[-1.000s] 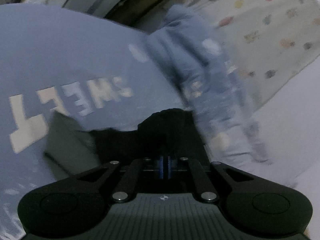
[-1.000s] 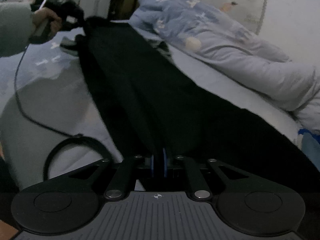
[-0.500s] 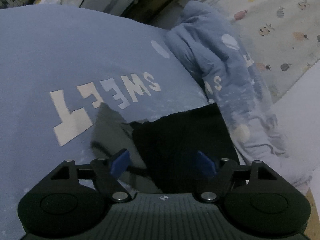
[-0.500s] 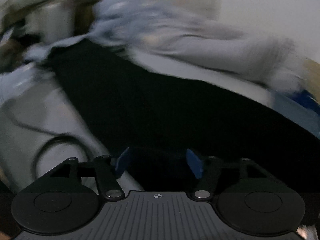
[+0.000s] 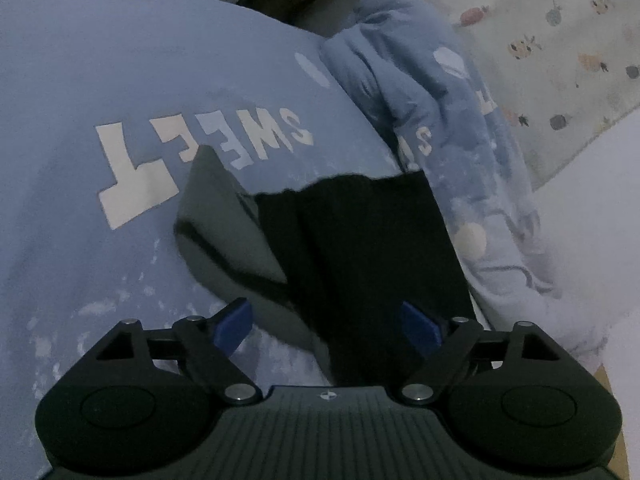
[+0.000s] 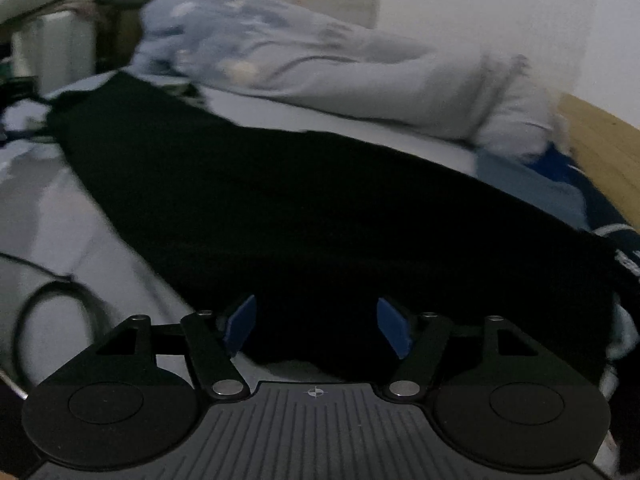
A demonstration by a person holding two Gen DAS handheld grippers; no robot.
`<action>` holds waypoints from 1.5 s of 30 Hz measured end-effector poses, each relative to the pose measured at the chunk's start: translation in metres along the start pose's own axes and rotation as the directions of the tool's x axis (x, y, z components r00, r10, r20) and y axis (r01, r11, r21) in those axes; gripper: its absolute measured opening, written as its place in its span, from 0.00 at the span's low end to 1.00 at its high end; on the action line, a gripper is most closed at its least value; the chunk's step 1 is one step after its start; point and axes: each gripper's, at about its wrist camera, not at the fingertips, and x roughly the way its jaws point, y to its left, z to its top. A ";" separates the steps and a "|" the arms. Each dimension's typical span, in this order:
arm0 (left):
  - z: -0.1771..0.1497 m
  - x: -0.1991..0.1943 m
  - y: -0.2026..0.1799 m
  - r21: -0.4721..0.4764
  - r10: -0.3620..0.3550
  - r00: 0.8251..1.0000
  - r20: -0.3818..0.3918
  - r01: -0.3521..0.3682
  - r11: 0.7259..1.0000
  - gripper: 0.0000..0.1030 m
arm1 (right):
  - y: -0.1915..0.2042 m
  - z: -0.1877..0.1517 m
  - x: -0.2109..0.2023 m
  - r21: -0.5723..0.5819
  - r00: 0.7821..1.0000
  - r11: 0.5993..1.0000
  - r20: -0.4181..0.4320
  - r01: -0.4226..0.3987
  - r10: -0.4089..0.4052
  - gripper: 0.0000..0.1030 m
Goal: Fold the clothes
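The black garment [image 6: 320, 208] lies stretched along the bed, running in the right wrist view from about ten o'clock down to four o'clock, with the blue quilt [image 6: 320, 60] bunched beyond it at twelve. In the left wrist view its far end [image 5: 360, 248] rests on the blue sheet [image 5: 120, 60] printed with white letters, a grey flap [image 5: 228, 232] turned out at nine o'clock.

The left gripper [image 5: 328, 324] has its jaws opening wide, cloth lying between them but not pinched. The right gripper [image 6: 318, 326] is spread wide too, empty, over the near edge.

This looks like a laying-out step. To do it well, let the cloth settle flat, tuck the grey flap in, then regrip matching corners so the fold edges line up.
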 end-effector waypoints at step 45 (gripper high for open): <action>-0.072 -0.033 -0.147 0.471 -0.184 0.974 0.131 0.102 0.876 0.09 | 0.040 0.087 0.001 0.131 0.964 0.957 0.104 -0.258 0.246 0.75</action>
